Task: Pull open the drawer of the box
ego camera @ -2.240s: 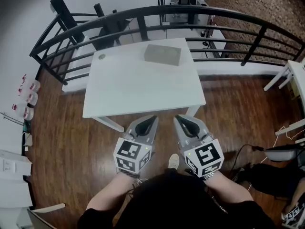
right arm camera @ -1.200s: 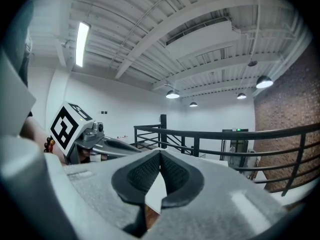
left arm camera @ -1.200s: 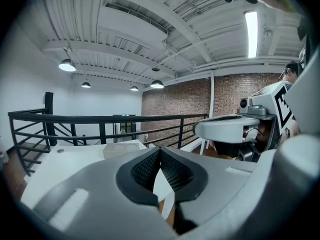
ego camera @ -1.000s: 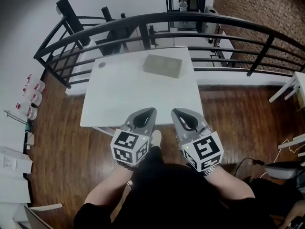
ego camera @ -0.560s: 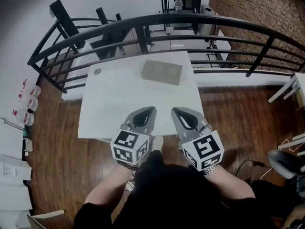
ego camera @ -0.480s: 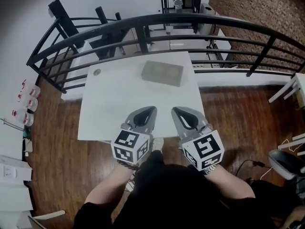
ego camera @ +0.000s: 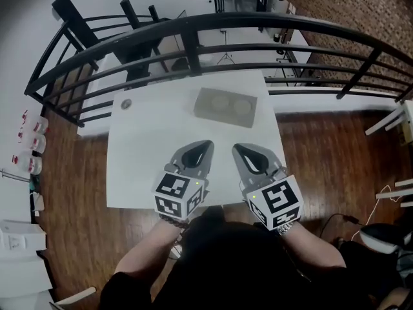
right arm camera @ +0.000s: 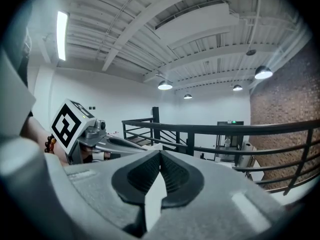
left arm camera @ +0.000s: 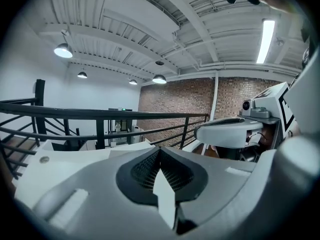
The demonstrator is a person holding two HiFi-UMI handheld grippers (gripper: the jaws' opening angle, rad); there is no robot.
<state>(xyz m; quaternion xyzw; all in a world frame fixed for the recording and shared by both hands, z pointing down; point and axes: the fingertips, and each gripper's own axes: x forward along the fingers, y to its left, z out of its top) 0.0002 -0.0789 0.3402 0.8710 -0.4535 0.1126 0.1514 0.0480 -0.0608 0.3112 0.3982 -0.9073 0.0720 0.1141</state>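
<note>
A flat grey box (ego camera: 225,107) with two round marks on its top lies at the far middle of the white table (ego camera: 142,147); I cannot make out its drawer. My left gripper (ego camera: 207,145) hovers over the table's near part, shut and empty, well short of the box. Beside it my right gripper (ego camera: 237,148) is also shut with nothing in it. In the left gripper view the left gripper's (left arm camera: 160,151) jaws meet in a closed seam, and the right gripper (left arm camera: 235,129) shows alongside. In the right gripper view the right gripper (right arm camera: 160,154) is likewise closed.
A black metal railing (ego camera: 193,28) runs in a curve just behind the table. A small round disc (ego camera: 126,104) lies at the table's far left. Wooden floor (ego camera: 322,147) surrounds the table, with bottles (ego camera: 29,141) on a ledge at the left.
The person has stepped up to the table: both grippers, over the floor before, now hang above the table's near part, and the box is closer. Both stayed shut.
</note>
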